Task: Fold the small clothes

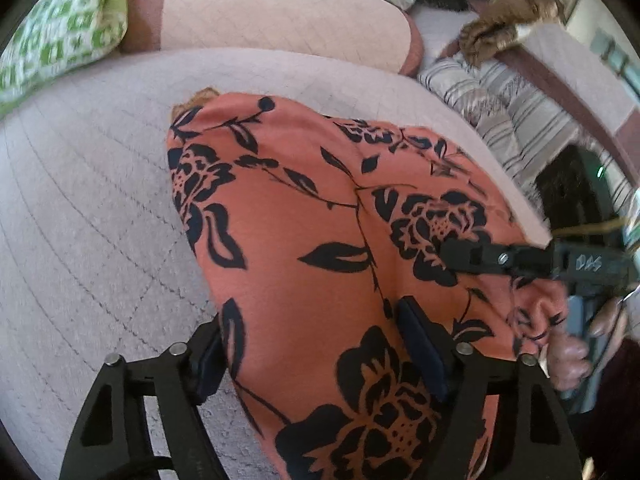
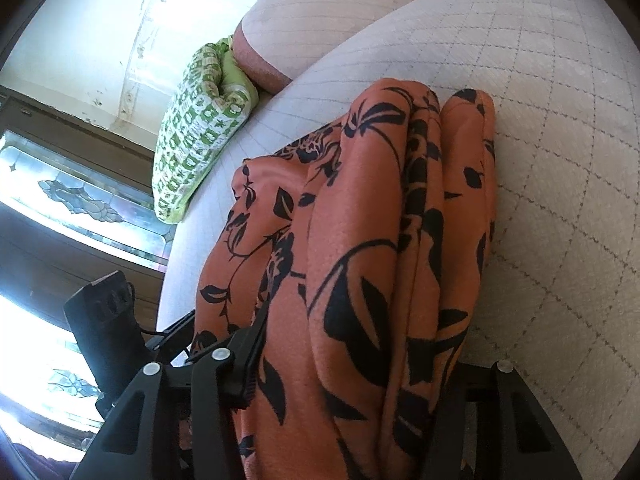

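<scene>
An orange cloth with a black flower print [image 1: 304, 216] lies on a pale quilted cover [image 1: 80, 208]. In the left wrist view my left gripper [image 1: 314, 354] straddles the cloth's near end. Its left pad [image 1: 208, 360] stands beside the cloth's edge and its right pad [image 1: 420, 340] rests on the fabric, so it is open. My right gripper's finger [image 1: 476, 258] reaches in over the cloth from the right, held by a hand [image 1: 568, 354]. In the right wrist view the cloth [image 2: 360, 208] is bunched into long folds between the fingers of my right gripper [image 2: 356, 364], which is shut on it. The right finger is hidden behind the fabric.
A green-and-white patterned pillow [image 1: 60, 28] [image 2: 196, 140] and a pink cushion [image 1: 260, 12] lie at the far side of the cover. Striped fabric [image 1: 516, 120] and a brown furry item [image 1: 500, 24] sit to the right. The cover's edge and a window [image 2: 80, 200] show to the left.
</scene>
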Tool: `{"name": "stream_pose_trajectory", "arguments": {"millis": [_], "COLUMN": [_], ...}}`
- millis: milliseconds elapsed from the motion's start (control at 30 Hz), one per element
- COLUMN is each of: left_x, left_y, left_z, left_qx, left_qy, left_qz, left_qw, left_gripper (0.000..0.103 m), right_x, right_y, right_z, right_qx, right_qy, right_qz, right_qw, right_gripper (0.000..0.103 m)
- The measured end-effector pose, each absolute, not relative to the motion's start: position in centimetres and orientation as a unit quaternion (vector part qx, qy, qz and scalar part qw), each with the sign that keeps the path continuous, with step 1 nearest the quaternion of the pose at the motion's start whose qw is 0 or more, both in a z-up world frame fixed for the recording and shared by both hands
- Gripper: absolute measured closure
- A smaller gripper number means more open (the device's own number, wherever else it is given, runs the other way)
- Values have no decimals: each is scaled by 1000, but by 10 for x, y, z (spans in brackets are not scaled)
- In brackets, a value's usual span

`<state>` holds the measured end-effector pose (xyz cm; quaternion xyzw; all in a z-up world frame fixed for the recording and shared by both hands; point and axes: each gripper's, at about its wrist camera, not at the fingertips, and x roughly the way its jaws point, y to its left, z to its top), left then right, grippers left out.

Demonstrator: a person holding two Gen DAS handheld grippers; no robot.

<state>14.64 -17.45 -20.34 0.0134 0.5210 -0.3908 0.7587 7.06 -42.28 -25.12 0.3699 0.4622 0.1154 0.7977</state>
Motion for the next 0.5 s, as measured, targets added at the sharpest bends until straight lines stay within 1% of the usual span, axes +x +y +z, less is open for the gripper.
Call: {"name": "stream_pose_trajectory", "arguments": {"millis": [33, 100, 167, 300, 500], "left_x": [149, 152, 151, 139, 137], "left_y": [-172, -164, -161, -163, -143], "left_z": [-204, -201, -196, -187, -169], "left_qx": [3, -22, -32, -6, -21], "left_qy": [524, 523, 512, 482, 457], "left_qz": [-392, -391, -393, -401, -398], "left_qw": [756, 757, 763, 779, 795], "left_gripper": [31, 48, 56, 62, 63], "right_x": [71, 71, 71, 68, 66], "right_y": [-423, -423, -421, -414, -393], "right_z": [-253, -252, -250, -237, -213], "right_qx": [373, 384, 384, 375, 346], "right_qy": [462, 461, 457, 445, 430], "right_qz": [113, 110, 104, 101, 106], "right_qw": [796, 793, 796, 807, 828], "right_gripper": [49, 49, 50, 51, 54]}}
